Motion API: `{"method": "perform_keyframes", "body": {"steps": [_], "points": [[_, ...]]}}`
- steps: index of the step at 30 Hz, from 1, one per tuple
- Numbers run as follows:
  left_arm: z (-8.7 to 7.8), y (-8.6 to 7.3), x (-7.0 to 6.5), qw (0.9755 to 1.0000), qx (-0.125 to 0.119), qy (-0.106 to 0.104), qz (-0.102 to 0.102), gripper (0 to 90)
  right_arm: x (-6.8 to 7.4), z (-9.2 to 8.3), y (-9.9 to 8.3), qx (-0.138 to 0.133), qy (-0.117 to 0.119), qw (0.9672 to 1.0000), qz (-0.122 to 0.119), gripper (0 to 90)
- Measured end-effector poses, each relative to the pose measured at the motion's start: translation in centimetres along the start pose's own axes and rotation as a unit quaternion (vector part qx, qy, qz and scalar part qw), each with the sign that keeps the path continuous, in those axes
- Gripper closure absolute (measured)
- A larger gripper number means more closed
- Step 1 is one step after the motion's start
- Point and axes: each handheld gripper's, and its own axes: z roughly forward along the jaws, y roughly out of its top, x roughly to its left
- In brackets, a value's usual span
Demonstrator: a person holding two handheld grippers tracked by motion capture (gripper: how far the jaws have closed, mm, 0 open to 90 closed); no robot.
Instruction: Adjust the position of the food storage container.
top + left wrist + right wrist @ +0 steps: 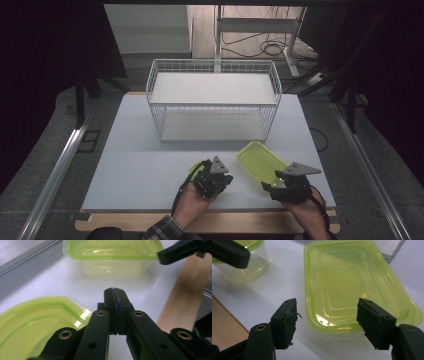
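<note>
A white wire basket (212, 97) stands at the back of the grey worktop (135, 165), well apart from both hands. The left claw (115, 293) is clenched on nothing, just beside a small green tub (32, 322). The right claw (327, 315) is released, its jaws straddling the near end of a translucent yellow-green lidded box (352, 285).
</note>
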Motion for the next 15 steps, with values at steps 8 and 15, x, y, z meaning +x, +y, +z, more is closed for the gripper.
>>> {"method": "perform_keyframes", "body": {"steps": [8, 15], "points": [[-0.7, -0.6, 1.9, 0.9997, 0.003, 0.013, -0.022, 89.9, -0.1, 0.0, 0.0, 0.0, 0.001, 1.0, 0.0, 32.9], [-2.0, -1.7, 3.3, 0.9989, 0.007, 0.029, -0.036, 89.9, -0.1, 0.0, 0.0, -0.002, 0.002, 1.0, 0.0, 32.9]]}}
